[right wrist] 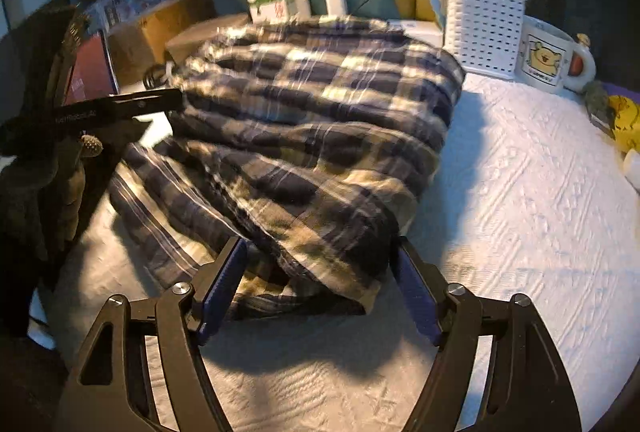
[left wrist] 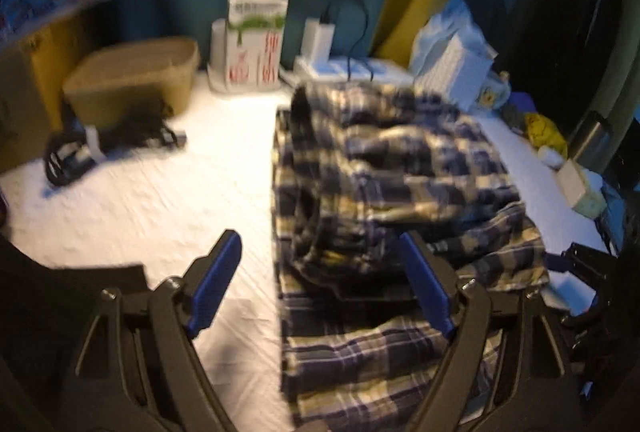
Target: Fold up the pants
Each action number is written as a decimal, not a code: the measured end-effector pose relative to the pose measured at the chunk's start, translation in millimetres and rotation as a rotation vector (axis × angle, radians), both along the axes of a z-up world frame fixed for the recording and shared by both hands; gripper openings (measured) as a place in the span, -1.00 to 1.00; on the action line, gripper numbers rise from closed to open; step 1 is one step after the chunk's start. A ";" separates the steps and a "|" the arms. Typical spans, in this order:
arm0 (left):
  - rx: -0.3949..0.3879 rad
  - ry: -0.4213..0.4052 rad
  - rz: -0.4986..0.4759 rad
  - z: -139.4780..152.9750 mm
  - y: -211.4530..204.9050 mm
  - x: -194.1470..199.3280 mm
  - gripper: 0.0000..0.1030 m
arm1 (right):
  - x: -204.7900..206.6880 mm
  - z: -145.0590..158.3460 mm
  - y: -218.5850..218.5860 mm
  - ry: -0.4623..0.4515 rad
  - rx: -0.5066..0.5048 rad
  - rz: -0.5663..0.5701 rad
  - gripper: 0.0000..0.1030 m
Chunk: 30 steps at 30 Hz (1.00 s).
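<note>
Plaid pants (right wrist: 312,136) in dark blue and cream lie bunched and partly folded on the white textured cloth (right wrist: 520,212) that covers the table. My right gripper (right wrist: 318,272) hovers at their near corner, open, with the folded hem lying between its blue pads (right wrist: 224,280); I see no squeeze on the fabric. In the left wrist view the pants (left wrist: 400,172) fill the right half. My left gripper (left wrist: 324,272) is open over their left edge. One of its fingers (left wrist: 218,276) is above bare cloth, the other above the plaid fabric.
A tan basket (left wrist: 136,76), a black cable bundle (left wrist: 104,144) and a carton (left wrist: 256,40) stand at the back left. A charger (right wrist: 336,2), a white perforated bin (right wrist: 484,32), a cartoon mug (right wrist: 552,56) and a yellow toy (right wrist: 624,124) sit at the back right.
</note>
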<state>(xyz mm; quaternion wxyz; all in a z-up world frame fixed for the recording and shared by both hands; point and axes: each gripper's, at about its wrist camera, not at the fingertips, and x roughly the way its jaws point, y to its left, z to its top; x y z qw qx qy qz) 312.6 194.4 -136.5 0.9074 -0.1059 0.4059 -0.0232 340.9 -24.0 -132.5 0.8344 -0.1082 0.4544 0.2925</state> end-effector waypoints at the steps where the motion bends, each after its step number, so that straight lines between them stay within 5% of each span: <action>1: -0.002 0.009 0.019 -3.9 0.0 1.9 0.59 | 0.0 -2.7 3.9 0.005 -0.029 0.015 0.16; 4: -0.018 0.019 0.033 -8.6 2.6 6.6 0.59 | -1.4 -2.1 6.2 -0.043 -0.068 0.019 -0.52; 5: -0.016 0.019 0.027 -8.6 2.0 7.2 0.59 | -0.3 -1.9 4.0 -0.045 -0.063 0.014 -0.60; 15: -0.019 0.076 0.047 -11.4 -6.9 -16.5 0.58 | 3.1 1.4 -15.6 -0.092 -0.188 0.028 -0.76; 22: 0.013 0.057 0.085 6.5 -3.6 -31.7 0.59 | -6.5 4.9 -31.4 -0.041 -0.187 0.053 -0.75; 24: 0.040 0.030 0.114 19.0 2.2 -32.4 0.59 | -11.3 7.6 -37.9 -0.015 -0.168 0.051 -0.58; 26: 0.050 0.008 0.137 28.5 8.0 -31.2 0.59 | -16.1 10.2 -48.8 -0.003 -0.159 0.043 -0.08; 30: 0.040 -0.061 0.093 47.7 7.8 -19.8 0.59 | -19.7 28.5 -77.5 -0.015 -0.071 0.014 0.18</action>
